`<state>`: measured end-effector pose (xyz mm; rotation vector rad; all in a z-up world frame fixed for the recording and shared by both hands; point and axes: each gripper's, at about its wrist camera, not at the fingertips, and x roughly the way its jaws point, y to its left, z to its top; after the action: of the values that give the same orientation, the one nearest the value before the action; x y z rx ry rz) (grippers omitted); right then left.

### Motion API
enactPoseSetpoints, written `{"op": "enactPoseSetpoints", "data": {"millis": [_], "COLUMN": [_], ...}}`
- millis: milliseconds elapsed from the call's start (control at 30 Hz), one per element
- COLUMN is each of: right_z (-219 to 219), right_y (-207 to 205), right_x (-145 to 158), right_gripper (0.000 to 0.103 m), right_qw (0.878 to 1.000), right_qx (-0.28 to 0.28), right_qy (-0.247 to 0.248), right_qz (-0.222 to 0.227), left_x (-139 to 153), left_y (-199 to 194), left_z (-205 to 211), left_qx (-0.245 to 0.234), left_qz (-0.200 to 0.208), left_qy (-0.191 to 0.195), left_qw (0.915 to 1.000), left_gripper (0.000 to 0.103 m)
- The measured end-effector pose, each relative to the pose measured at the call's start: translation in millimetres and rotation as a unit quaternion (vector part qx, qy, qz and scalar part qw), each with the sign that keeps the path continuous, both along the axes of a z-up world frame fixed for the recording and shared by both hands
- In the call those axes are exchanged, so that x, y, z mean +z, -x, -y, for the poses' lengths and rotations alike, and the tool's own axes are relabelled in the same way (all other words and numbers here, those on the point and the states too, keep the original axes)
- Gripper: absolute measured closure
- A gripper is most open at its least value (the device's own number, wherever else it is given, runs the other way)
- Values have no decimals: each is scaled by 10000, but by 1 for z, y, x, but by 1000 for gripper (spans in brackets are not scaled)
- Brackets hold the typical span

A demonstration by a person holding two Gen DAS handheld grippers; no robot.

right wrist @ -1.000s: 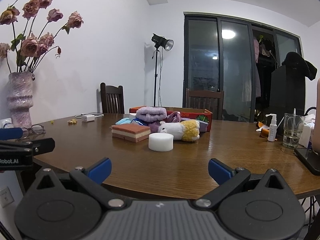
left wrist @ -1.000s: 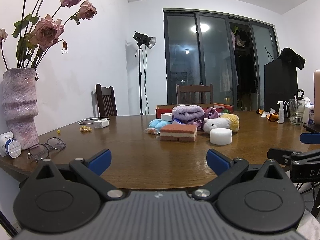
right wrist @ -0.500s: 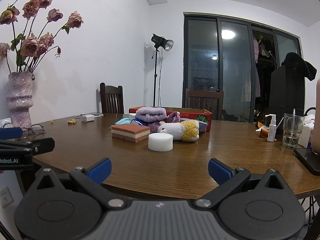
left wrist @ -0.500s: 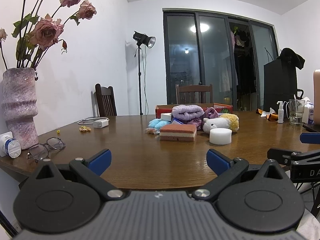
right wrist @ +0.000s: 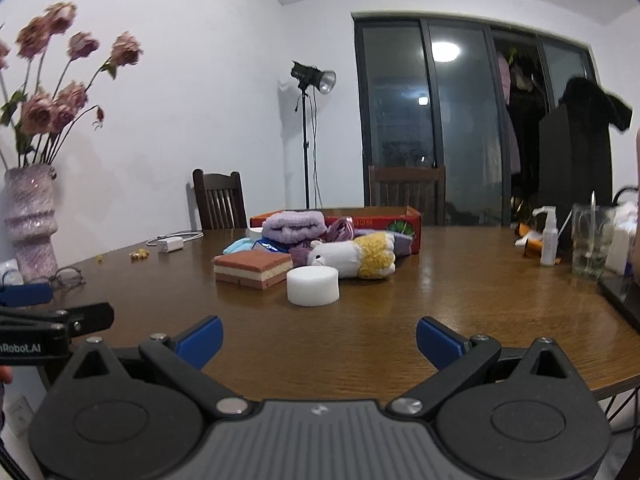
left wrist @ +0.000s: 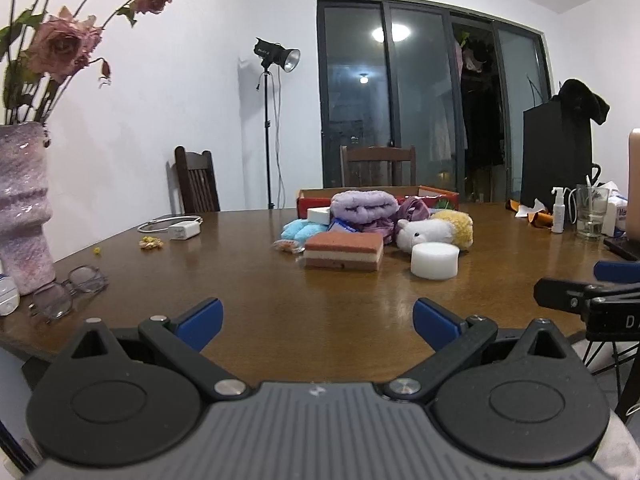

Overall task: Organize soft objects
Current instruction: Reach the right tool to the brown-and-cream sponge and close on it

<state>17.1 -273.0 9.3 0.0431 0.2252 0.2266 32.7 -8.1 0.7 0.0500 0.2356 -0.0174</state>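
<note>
A white-walled room with dark glass doors held a round, glossy brown wooden surface [left wrist: 320, 304]. At its left edge stood a ribbed, mottled pink vase [left wrist: 22, 208] of dried roses, with wire-framed glasses [left wrist: 66, 290] lying just beside it near the rim. Further back lay a white charger [left wrist: 184, 231] with its cable. Wide bare wood stretched between the near rim and the pile of soft things at the middle. That pile sat in front of a low red cardboard box [right wrist: 384, 220]: a fuzzy blue toy [left wrist: 298, 230], a layered rectangular sponge [left wrist: 343, 251], a rolled lilac towel [left wrist: 364, 206], a white-and-yellow plush animal [left wrist: 436, 232] lying on its side, and, nearest, a smooth white foam cylinder [right wrist: 313, 285]. At the right edge stood a spray bottle [right wrist: 549, 236] and a clear glass [right wrist: 588, 240]. The left gripper [left wrist: 318, 322] and right gripper [right wrist: 319, 338] hovered at the near rim, blue-tipped fingers [right wrist: 200, 340] spread wide, holding nothing.
</note>
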Motion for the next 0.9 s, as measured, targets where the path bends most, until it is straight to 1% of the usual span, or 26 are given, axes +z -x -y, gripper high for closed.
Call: {"op": "enactPoseSetpoints", "data": {"millis": [100,133,200,233,267,300,333,367,400,433,567,600,667,700,733,767,800,867,900], "right_z": [5,5,2,0,-2,-5,-8,-11,-14,-19,-36,-43,-57,-64,-71,-76,-80,-86,-88], "right_y": [-14,-20,-33,-40,-50,-59,-72,-85,-99,-115,-176,-190,-216,-228,-241,-251,-260,-273,-278], "right_x": [5,8,14,17,21,24,28,31,34,38,46,47,47,46,44,41,39,35,34], "right_gripper": [7,12,16,21,27,30,37,45,48,53,54,55,55,55,55,55,55,59,61], "right_qw": [9997,9995,9990,9986,9979,9972,9959,9945,9931,9916,9852,9843,9832,9820,9805,9794,9783,9764,9754], "right_qx": [115,191,326,409,505,593,694,789,862,901,930,932,961,989,1023,1054,1079,1097,1113], "right_qy": [-137,-162,-200,-224,-262,-310,-384,-454,-520,-590,-817,-798,-657,-576,-515,-470,-439,-358,-334], "right_qz": [-138,-179,-232,-261,-296,-344,-432,-516,-609,-717,-1188,-1268,-1408,-1504,-1597,-1657,-1715,-1823,-1875], "left_x": [10,13,21,26,30,34,37,40,44,45,42,40,38,37,36,34,32,25,21], "left_y": [-16,-23,-41,-52,-65,-78,-93,-110,-130,-144,-209,-224,-254,-267,-277,-286,-293,-307,-310], "left_z": [-1,-2,-6,-9,-13,-17,-22,-27,-33,-36,-47,-50,-56,-58,-58,-57,-57,-59,-61], "left_qx": [-70,-75,-114,-153,-212,-257,-309,-355,-394,-469,-553,-616,-706,-804,-860,-882,-916,-1088,-1212], "left_qz": [6,-3,-39,-89,-180,-273,-379,-537,-748,-874,-1209,-1314,-1585,-1650,-1651,-1655,-1713,-2018,-2144], "left_qy": [63,99,187,230,270,337,441,529,613,641,648,753,978,1056,1051,994,981,1132,1239], "left_qw": [10000,9999,9998,9996,9992,9987,9978,9965,9945,9930,9890,9865,9800,9773,9769,9772,9760,9668,9612], "left_gripper": [0,0,1,7,16,21,29,33,34,34,34,34,40,40,42,51,55,67,69]}}
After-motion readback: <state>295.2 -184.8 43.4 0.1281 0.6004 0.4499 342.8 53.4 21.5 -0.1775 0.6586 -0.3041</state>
